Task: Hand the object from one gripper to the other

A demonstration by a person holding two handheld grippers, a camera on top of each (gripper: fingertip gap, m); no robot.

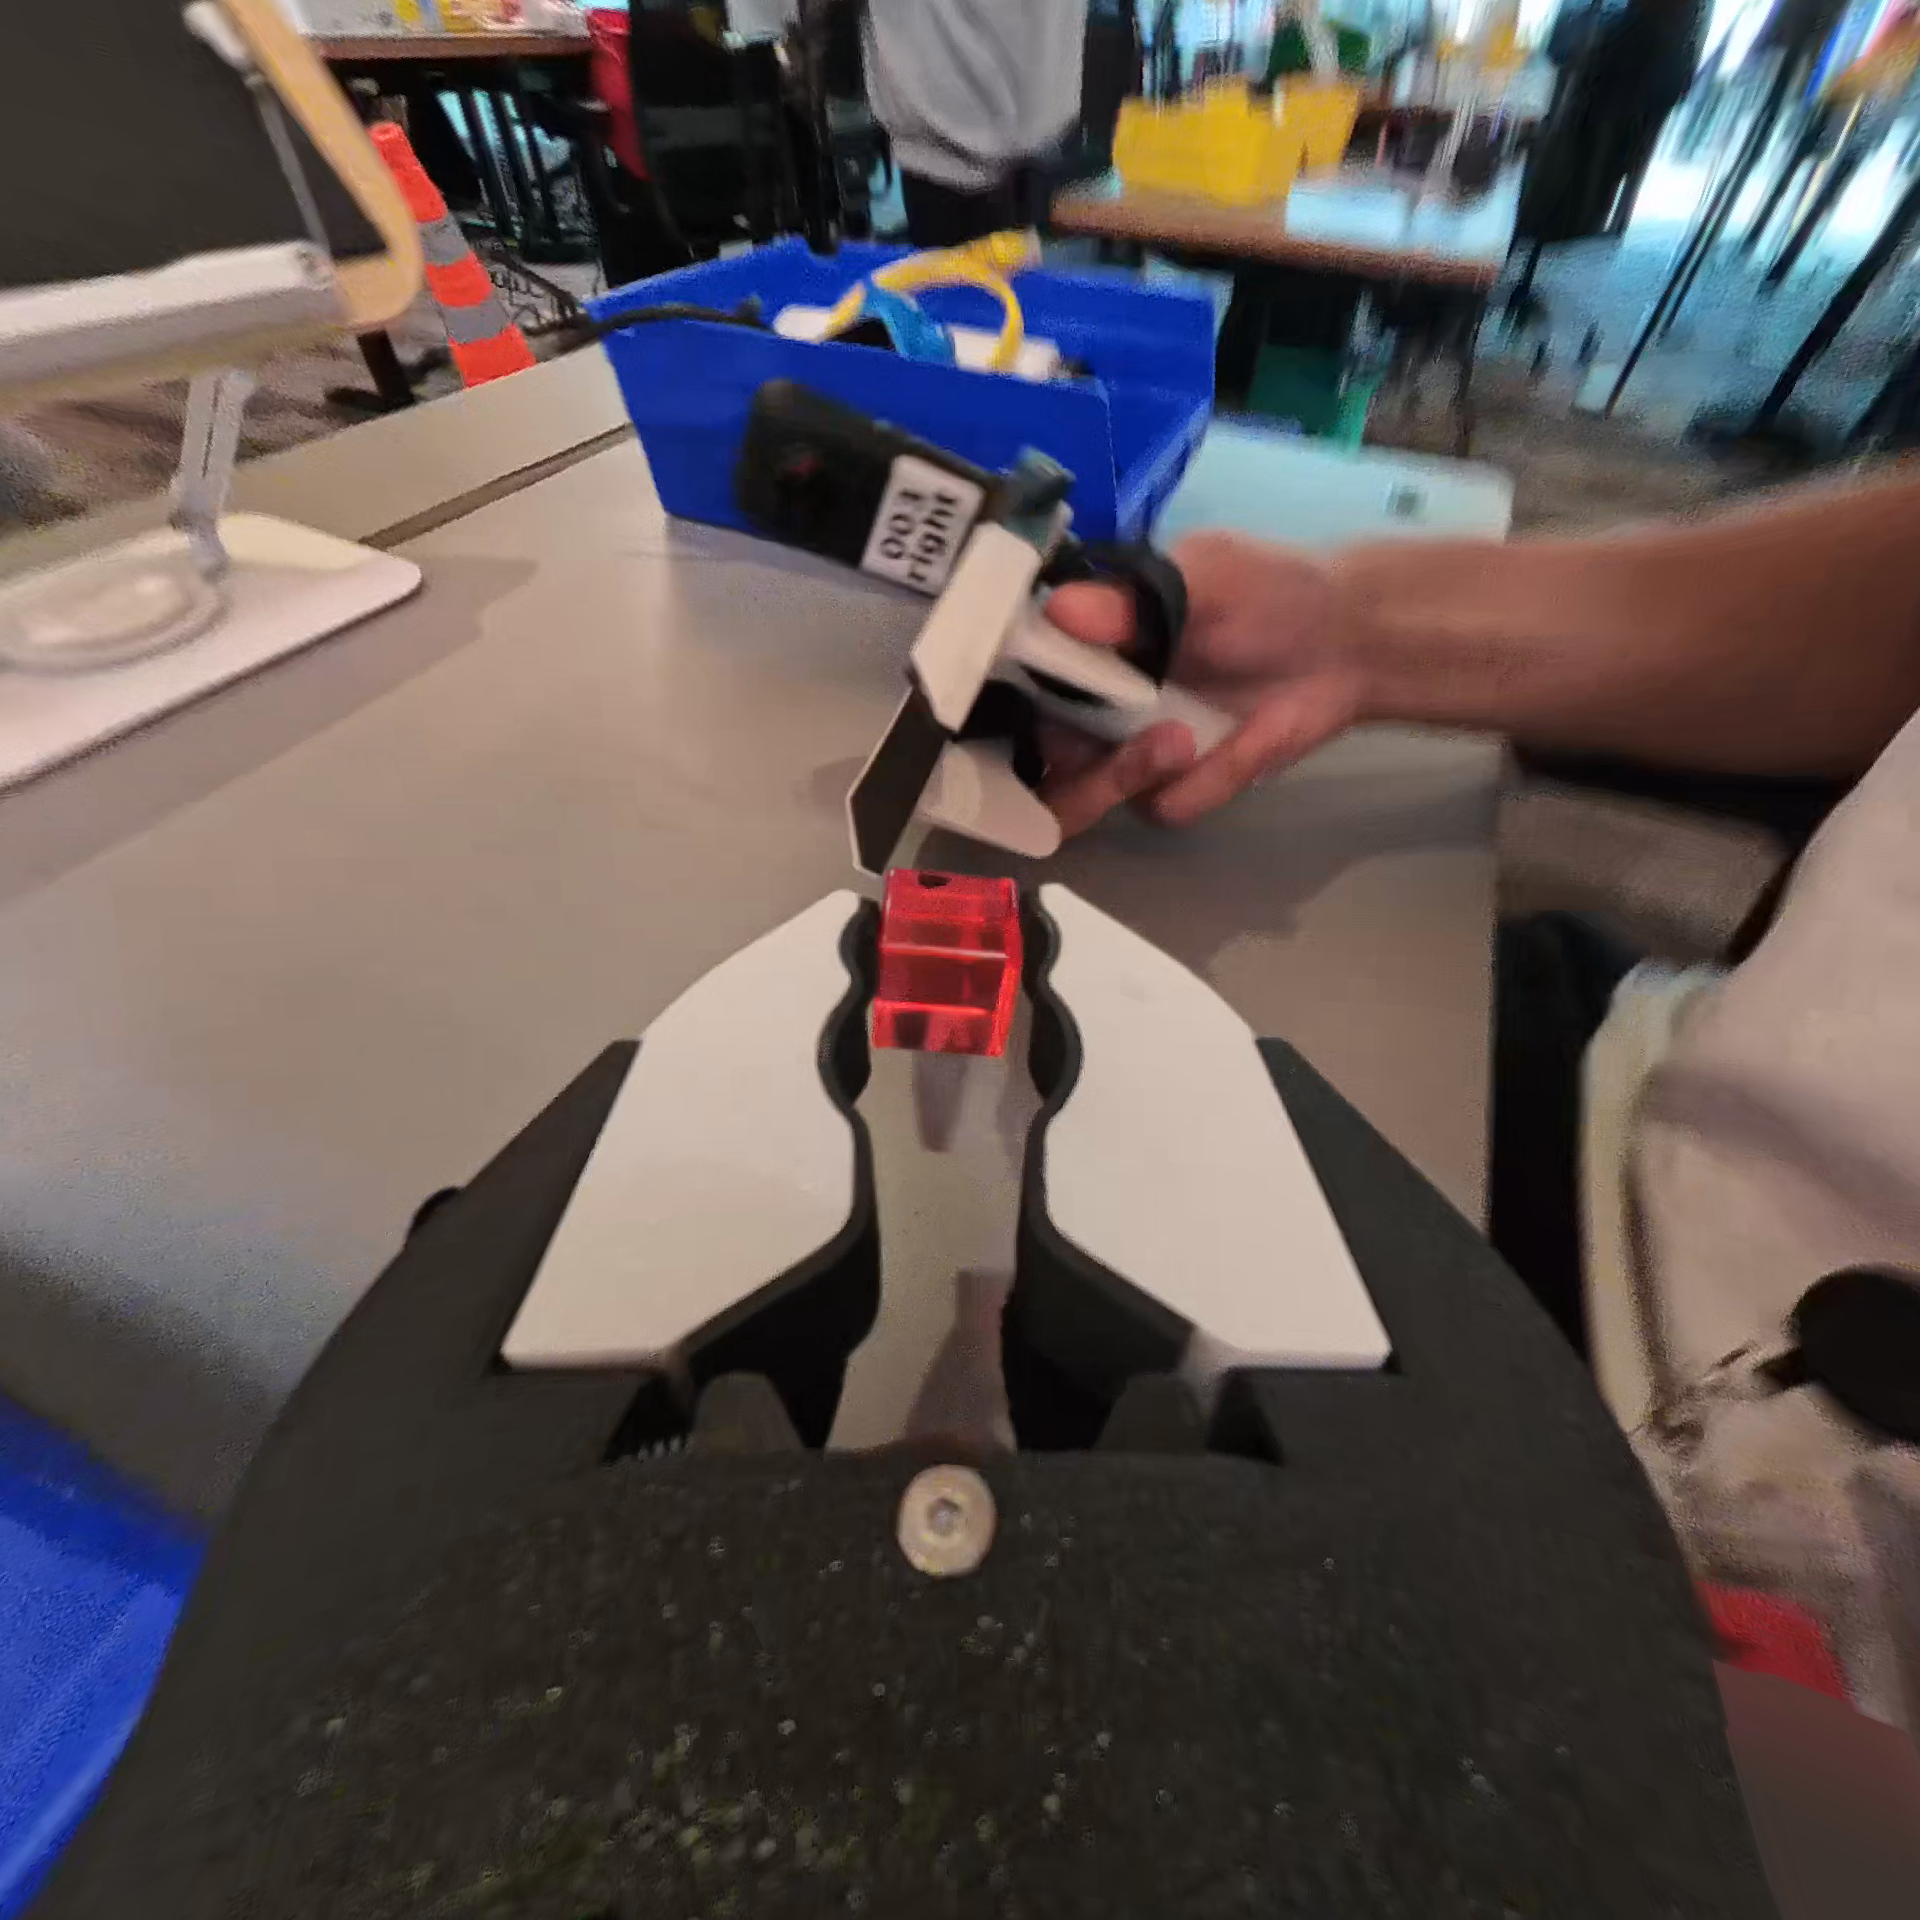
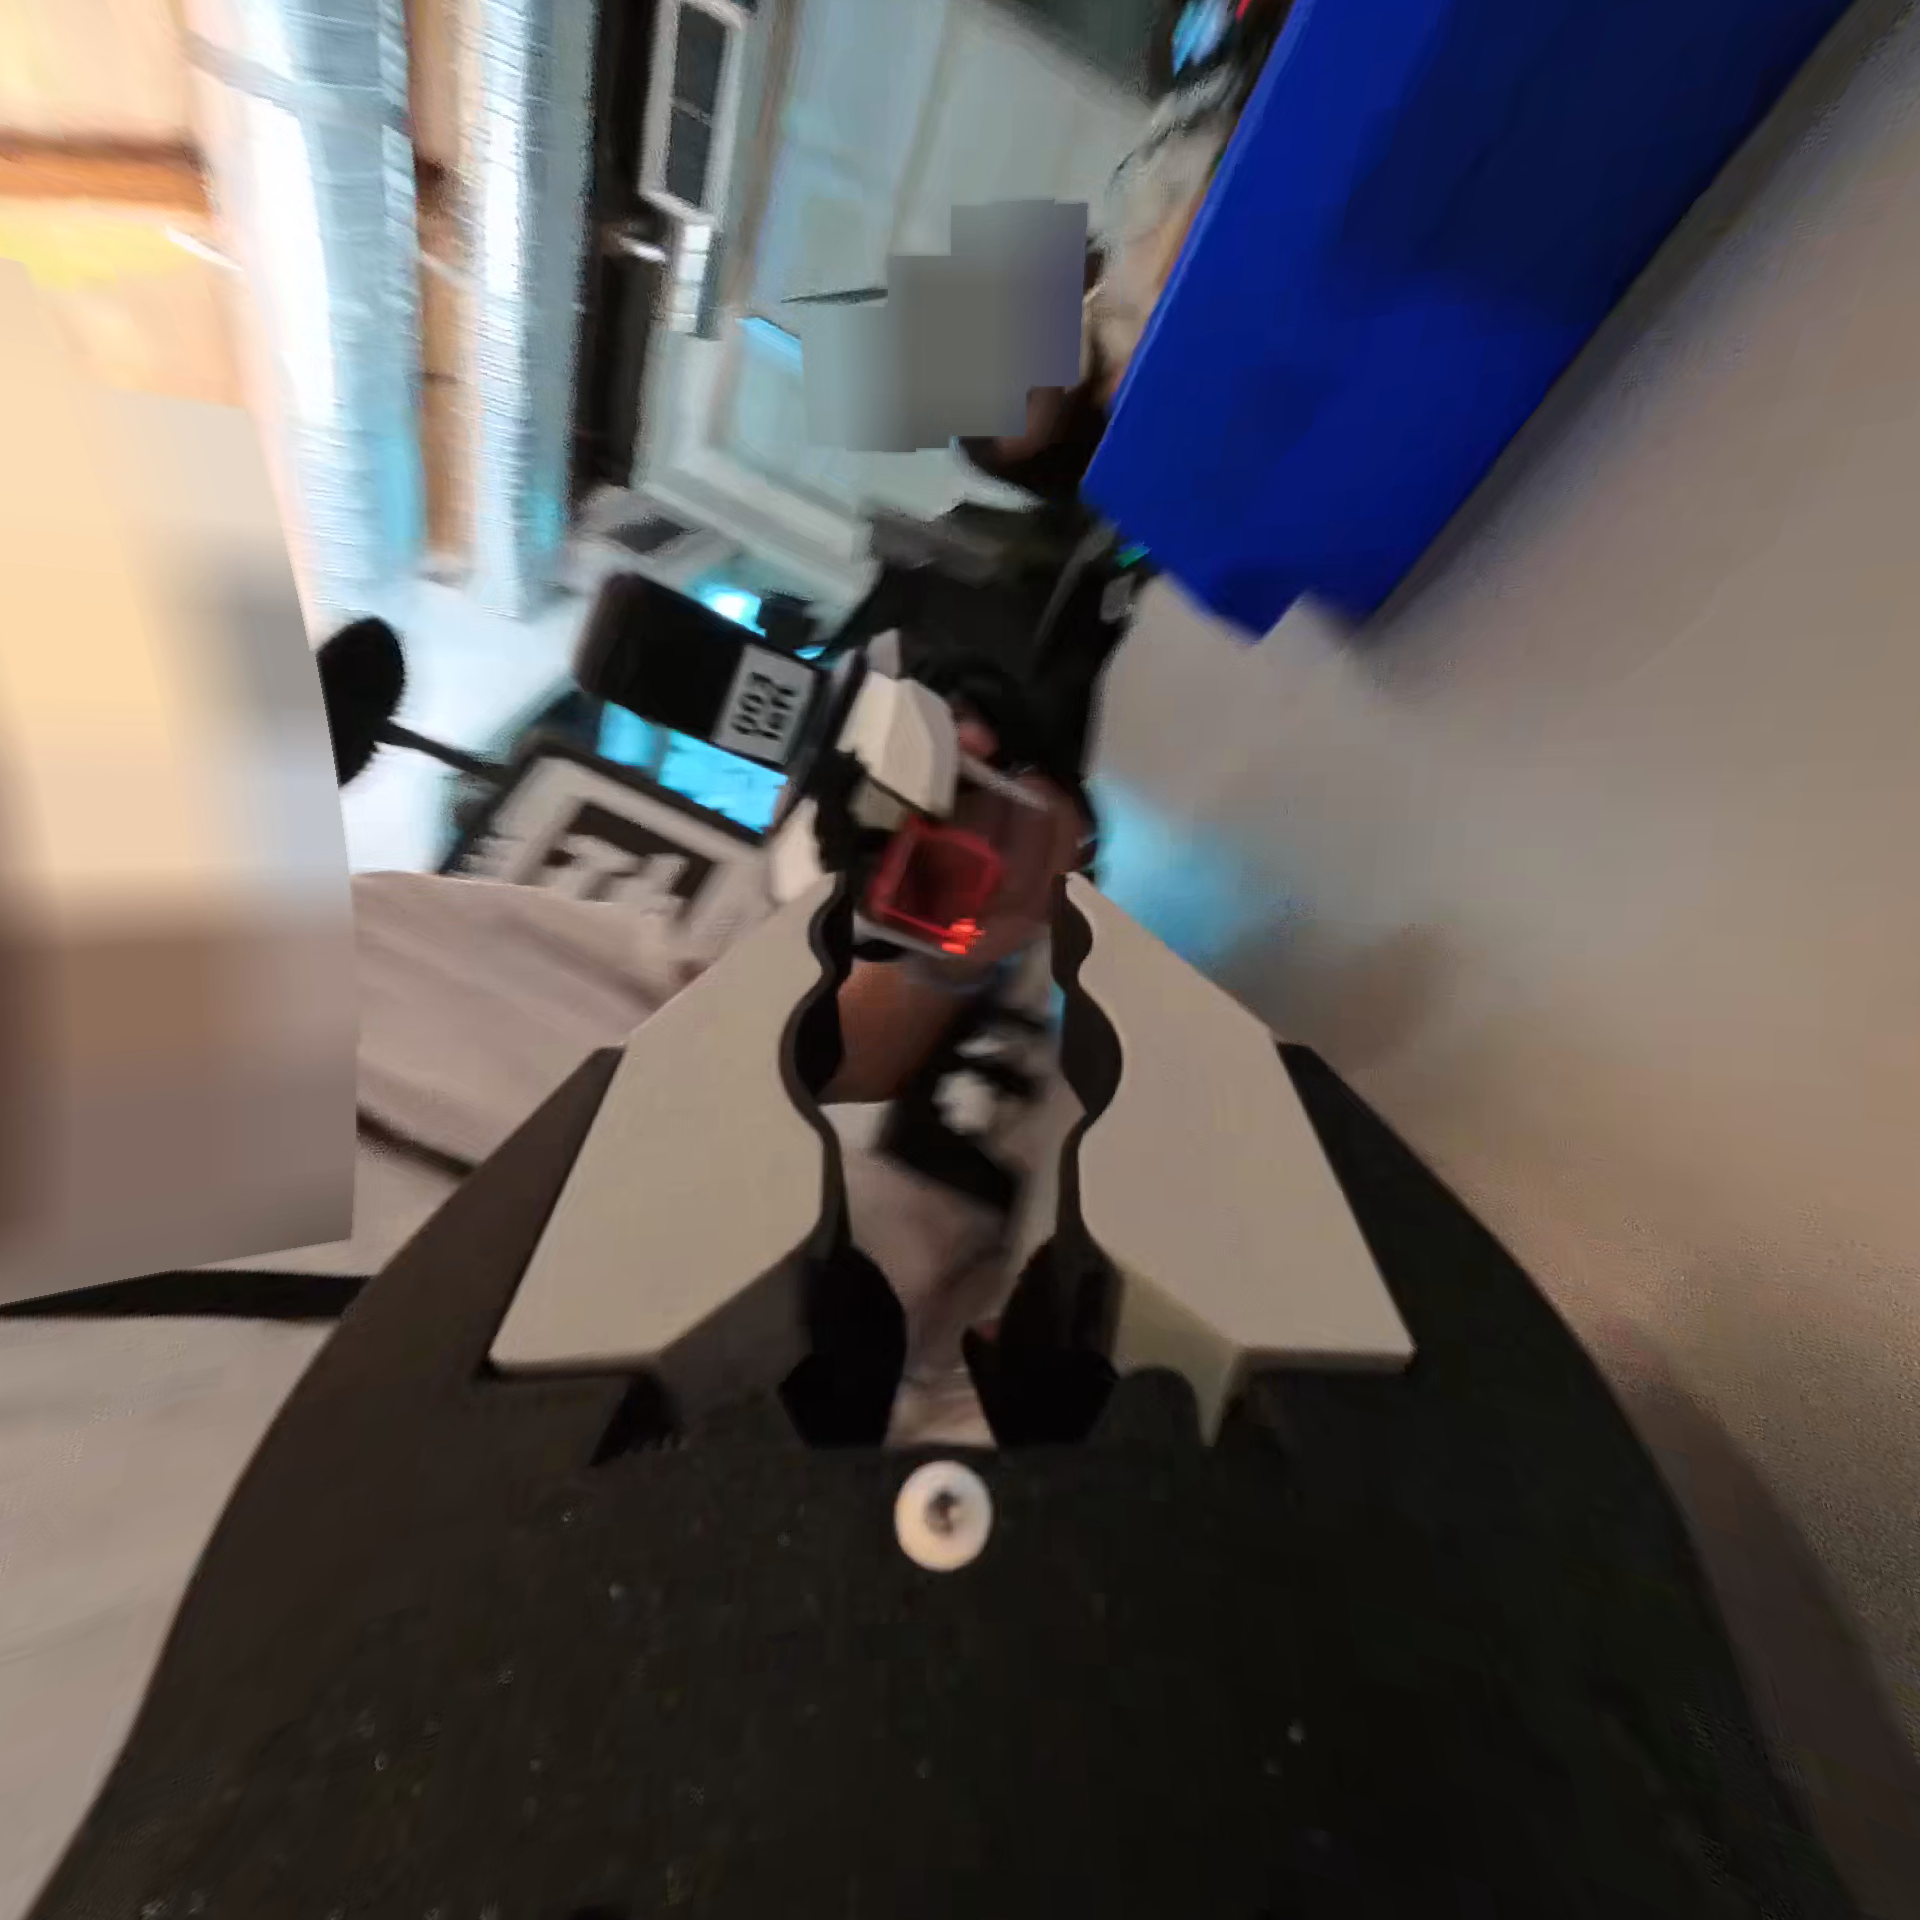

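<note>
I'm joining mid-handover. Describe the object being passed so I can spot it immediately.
Start at the grey table with the blue bin at its far edge. Nearer than the bin, the left gripper is held above the tabletop, with the right gripper open just beyond it. The object is the small translucent red cube pinched at the left gripper's tips, the only glowing red thing there.

left tongs (image 1: 948, 940) clamped, right tongs (image 2: 951, 914) apart

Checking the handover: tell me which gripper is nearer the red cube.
Left. The left gripper holds the red cube between its fingertips; the right gripper is open just beyond it, not gripping.
</note>
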